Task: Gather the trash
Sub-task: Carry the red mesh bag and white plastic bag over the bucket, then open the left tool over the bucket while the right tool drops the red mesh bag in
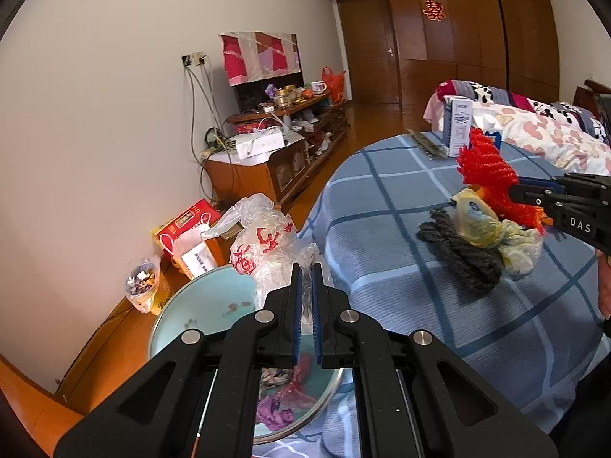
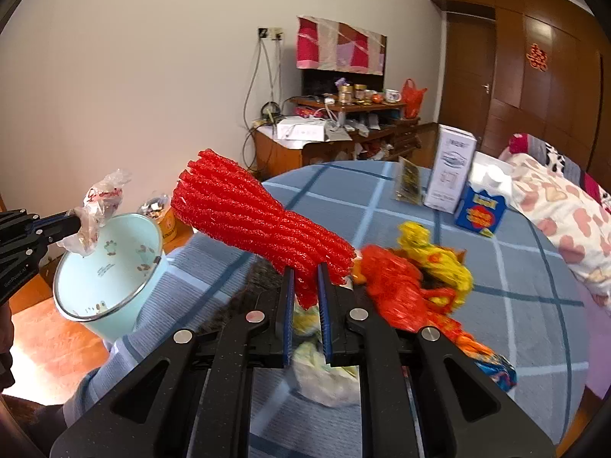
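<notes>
We list the pale blue pail [image 2: 110, 267] as our landmark, standing at the edge of the round counter [image 1: 401, 267] with its blue checked cloth. The left hand-held gripper [image 1: 305, 297] has its jaws pressed together on a clear plastic bag with red print [image 1: 263, 244], which hangs over the pail's mouth; crumpled purple and pink scraps [image 1: 278, 408] lie inside the pail. The right hand-held gripper [image 2: 305, 294], to the right of the pail, pinches the narrow end of a red foam net sleeve [image 2: 259, 221], lifted above the counter with its flared end tilted toward the pail. Farther from the pail on the cloth we record a heap of loose trash: a dark grey knitted piece [image 1: 462, 263], a yellowish plastic bag [image 1: 477, 221], red and yellow wrappers [image 2: 412, 278]. Beyond the heap stand a white carton [image 2: 450, 168] and a blue box [image 2: 481, 210].
</notes>
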